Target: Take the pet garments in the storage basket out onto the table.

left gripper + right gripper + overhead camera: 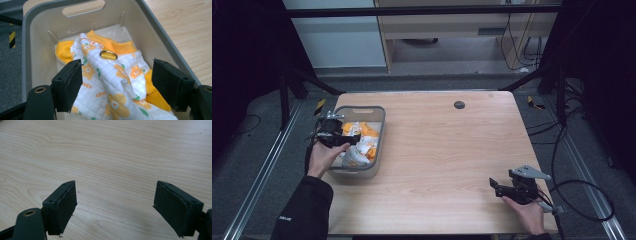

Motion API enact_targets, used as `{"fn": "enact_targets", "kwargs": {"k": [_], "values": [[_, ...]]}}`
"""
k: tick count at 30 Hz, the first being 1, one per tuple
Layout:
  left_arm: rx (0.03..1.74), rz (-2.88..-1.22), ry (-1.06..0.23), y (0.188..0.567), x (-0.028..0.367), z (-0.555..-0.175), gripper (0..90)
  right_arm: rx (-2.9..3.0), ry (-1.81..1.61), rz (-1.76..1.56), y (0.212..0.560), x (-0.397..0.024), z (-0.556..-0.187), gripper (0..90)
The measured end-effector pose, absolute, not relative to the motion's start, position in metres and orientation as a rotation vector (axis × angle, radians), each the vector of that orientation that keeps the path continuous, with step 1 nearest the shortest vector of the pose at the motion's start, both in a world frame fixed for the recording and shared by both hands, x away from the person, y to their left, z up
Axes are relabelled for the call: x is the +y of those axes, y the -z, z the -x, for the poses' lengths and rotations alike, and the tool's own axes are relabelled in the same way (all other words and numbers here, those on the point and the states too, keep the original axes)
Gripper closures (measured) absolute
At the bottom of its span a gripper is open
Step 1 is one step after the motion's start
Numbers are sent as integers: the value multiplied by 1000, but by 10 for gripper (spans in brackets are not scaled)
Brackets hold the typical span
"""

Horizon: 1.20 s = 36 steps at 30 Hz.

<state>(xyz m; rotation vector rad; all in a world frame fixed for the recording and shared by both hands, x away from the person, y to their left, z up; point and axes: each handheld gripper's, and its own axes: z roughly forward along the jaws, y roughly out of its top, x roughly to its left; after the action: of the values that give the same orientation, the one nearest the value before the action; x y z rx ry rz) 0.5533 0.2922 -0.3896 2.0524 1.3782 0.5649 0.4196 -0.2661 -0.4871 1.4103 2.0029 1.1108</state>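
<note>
Left tongs over the bin, right tongs idle on the table.

High view: I had the left tongs (343, 140) positioned over the grey bin (379, 131) at the left edge of the table (447, 150), above the orange-and-white quilted garment (361, 142) lying inside it. The right tongs (497, 186) rested near the front right corner of the table, well apart from the bin.
Left gripper view: the left tongs (117, 85) stood spread, one jaw on each side of the garment's raised fold; I could not tell whether either jaw touched it. A yellow ring (108, 54) sat on the fold.
Right gripper view: the right tongs (115, 207) stood spread over bare wood, holding nothing.
</note>
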Motion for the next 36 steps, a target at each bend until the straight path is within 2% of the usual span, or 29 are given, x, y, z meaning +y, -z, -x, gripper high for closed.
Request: {"fn": "enact_targets", "kwargs": {"k": [25,29,36], "values": [[1462,-2117,-497,411,287,-566,269,2025,-1101,-1398,489,-265,-421,183],[1479,-2122,-485,414,286,-567,293,2029,-1102,-1405,489,-265,-421,183],[1503,-2140,-454,418,284,-568,388,2035,-1103,-1407,489,-264,-421,182]]}}
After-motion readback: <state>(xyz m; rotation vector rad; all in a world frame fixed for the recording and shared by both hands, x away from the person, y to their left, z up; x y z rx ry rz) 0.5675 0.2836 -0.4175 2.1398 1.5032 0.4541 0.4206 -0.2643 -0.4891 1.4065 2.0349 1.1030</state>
